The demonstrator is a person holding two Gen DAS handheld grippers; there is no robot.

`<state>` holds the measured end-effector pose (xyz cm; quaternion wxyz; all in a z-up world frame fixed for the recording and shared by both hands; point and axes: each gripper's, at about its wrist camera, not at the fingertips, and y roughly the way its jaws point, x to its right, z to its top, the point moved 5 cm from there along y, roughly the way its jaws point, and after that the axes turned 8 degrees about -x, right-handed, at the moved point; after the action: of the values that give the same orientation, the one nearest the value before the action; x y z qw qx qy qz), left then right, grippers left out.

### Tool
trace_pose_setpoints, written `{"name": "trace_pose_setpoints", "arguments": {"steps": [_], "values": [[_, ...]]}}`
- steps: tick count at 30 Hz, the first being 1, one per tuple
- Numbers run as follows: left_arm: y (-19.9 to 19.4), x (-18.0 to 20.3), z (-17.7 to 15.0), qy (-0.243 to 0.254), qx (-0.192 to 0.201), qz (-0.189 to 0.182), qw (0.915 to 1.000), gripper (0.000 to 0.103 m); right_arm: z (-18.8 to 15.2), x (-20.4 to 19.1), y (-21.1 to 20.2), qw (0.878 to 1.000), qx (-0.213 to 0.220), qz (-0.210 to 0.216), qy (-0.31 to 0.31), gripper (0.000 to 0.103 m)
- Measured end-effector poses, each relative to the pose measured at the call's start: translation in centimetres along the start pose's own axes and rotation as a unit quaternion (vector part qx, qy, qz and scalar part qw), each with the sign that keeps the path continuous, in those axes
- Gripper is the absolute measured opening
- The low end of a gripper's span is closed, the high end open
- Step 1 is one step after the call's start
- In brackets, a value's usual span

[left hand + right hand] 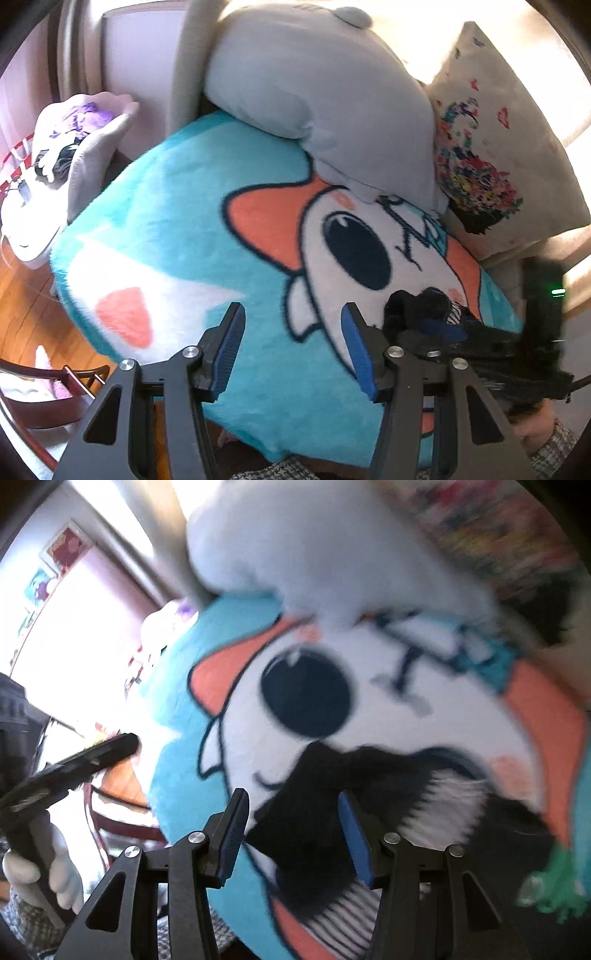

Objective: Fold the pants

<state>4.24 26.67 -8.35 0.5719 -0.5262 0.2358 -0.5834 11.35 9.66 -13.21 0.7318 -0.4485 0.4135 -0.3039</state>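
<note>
Turquoise fleece, a blanket (207, 206) printed with a cartoon face, covers the couch; the pants (321, 797) (black, with a white-striped patch) lie bunched on its white part, low and to the right. The right hand-held gripper (291, 834) hangs just over them with jaws wide, dark cloth showing in the gap, nothing pinched. The left hand-held gripper (293, 350) is also wide and holds nothing, above bare blanket to the left of the pants (424, 306). A grey pillow (317, 85) and a floral cushion (491, 147) lean at the back. The right wrist view is blurred.
</note>
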Motion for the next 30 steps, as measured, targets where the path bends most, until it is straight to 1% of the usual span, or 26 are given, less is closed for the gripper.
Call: {"name": "trace_pose_setpoints", "arguments": {"steps": [1, 2, 3, 4, 5, 8, 11, 15, 18, 22, 23, 25, 27, 29, 30], "values": [[-0.4, -0.3, 0.1, 0.002, 0.003, 0.004, 1.0, 0.053, 0.0, 0.0, 1.0, 1.0, -0.008, -0.012, 0.005, 0.061], [-0.7, -0.6, 0.2, 0.003, 0.006, 0.008, 0.9999, 0.053, 0.0, -0.1, 1.4, 1.0, -0.006, -0.022, 0.007, 0.065], [-1.3, -1.0, 0.3, 0.007, 0.011, 0.014, 0.9998, 0.053, 0.0, -0.3, 1.6, 1.0, 0.0, -0.019, 0.007, 0.074], [-1.5, -1.2, 0.4, 0.009, 0.014, 0.016, 0.9997, 0.053, 0.0, -0.4, 1.6, 1.0, 0.0, -0.013, 0.009, 0.079], [-1.9, -1.4, 0.5, 0.013, 0.019, 0.018, 0.9996, 0.053, 0.0, -0.5, 1.7, 1.0, 0.001, -0.011, 0.013, 0.08], [-2.8, -1.9, 0.8, 0.023, 0.033, 0.024, 0.9989, 0.053, -0.1, -0.8, 2.0, 1.0, 0.005, -0.025, 0.013, 0.084], [-3.5, -1.9, 0.8, 0.033, 0.044, 0.024, 0.9982, 0.053, -0.1, -1.2, 1.6, 0.999, 0.014, -0.041, 0.017, 0.084], [-4.1, -1.2, 0.3, 0.04, 0.049, 0.018, 0.9978, 0.053, 0.0, -1.7, -1.7, 0.997, 0.067, -0.032, 0.036, 0.084], [-4.3, 0.0, 0.0, 0.052, 0.05, 0.017, 0.9972, 0.053, -0.3, -1.8, -4.4, 0.992, 0.106, -0.052, 0.034, 0.084], [-4.8, 2.9, -0.6, 0.08, 0.051, 0.015, 0.9954, 0.053, -2.0, -0.3, -7.0, 0.985, 0.147, -0.083, 0.046, 0.084], [-5.0, 4.1, -0.7, 0.093, 0.051, 0.014, 0.9943, 0.053, -2.6, 0.3, -7.4, 0.983, 0.153, -0.088, 0.052, 0.084], [-5.1, 6.2, -0.8, 0.116, 0.047, 0.005, 0.9921, 0.053, -4.3, 2.4, -8.5, 0.981, 0.159, -0.088, 0.073, 0.084], [-4.6, 8.8, -1.1, 0.141, 0.033, -0.012, 0.9894, 0.06, -6.0, 4.7, -9.6, 0.979, 0.157, -0.081, 0.098, 0.084], [-3.5, 11.5, -1.6, 0.161, 0.015, -0.028, 0.9864, 0.062, -8.5, 7.7, -12.0, 0.972, 0.175, -0.08, 0.135, 0.084], [-2.6, 13.2, -2.1, 0.174, 0.001, -0.035, 0.9842, 0.062, -10.0, 9.6, -13.6, 0.966, 0.191, -0.083, 0.156, 0.084]]}}
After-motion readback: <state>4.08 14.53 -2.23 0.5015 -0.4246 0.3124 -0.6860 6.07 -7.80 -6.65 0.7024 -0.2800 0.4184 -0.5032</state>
